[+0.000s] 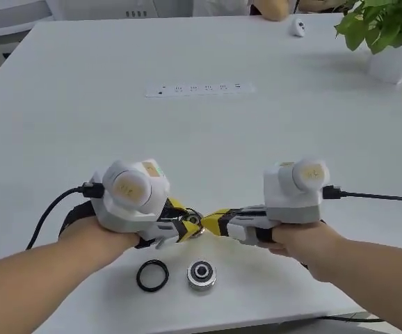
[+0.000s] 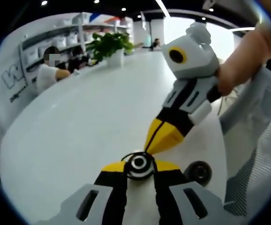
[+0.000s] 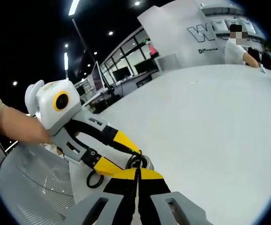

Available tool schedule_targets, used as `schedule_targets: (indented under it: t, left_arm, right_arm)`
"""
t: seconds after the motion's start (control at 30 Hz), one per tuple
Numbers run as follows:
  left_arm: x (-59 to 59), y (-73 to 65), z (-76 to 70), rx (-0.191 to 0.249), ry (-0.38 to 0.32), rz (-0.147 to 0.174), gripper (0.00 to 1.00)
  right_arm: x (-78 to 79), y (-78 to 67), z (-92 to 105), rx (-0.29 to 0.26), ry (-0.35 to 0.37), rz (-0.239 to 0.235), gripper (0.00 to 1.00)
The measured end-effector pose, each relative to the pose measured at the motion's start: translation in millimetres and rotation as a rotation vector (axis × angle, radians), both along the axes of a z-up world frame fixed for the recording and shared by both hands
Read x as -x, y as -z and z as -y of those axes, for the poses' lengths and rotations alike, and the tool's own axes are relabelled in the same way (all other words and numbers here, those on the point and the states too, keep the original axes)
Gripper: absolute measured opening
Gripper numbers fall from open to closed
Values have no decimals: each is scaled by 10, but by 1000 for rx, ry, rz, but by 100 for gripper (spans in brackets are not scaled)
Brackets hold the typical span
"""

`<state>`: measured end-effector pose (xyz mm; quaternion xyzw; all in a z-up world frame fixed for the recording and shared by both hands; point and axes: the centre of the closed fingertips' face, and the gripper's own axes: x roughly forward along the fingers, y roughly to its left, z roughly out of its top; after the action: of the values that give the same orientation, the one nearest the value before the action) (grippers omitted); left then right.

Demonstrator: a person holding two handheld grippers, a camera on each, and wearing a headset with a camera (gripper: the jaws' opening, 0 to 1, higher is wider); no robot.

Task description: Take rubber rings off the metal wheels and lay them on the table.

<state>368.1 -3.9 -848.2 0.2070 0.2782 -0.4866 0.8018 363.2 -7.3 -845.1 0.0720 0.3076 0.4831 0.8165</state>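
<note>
Nearest the bench (image 1: 201,139) edge, one black rubber ring (image 1: 152,275) already lies flat just beside a metal wheel (image 1: 201,273) that seems bare, so I judge one removal is done. Just behind them, the left hand-held gripper (image 1: 184,225) is clenched on a second wheel (image 2: 139,164), and the right hand-held gripper (image 3: 136,174) has its jaws pressed together at this wheel's rim; whether they pinch the rubber I cannot tell. This second ring, I think, is not yet taken off and laid down
</note>
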Motion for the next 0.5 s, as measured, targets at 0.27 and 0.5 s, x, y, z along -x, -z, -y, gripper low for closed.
schedule_targets:
  t: [0.27, 0.5]
  left_arm:
    - [62, -131, -34, 37, 14, 10, 31]
    - [126, -250, -103, 57, 18, 5, 39]
  right_arm:
    - [-22, -41, 15, -12, 8, 1, 0]
    - [-11, -97, 6, -28, 7, -2, 0]
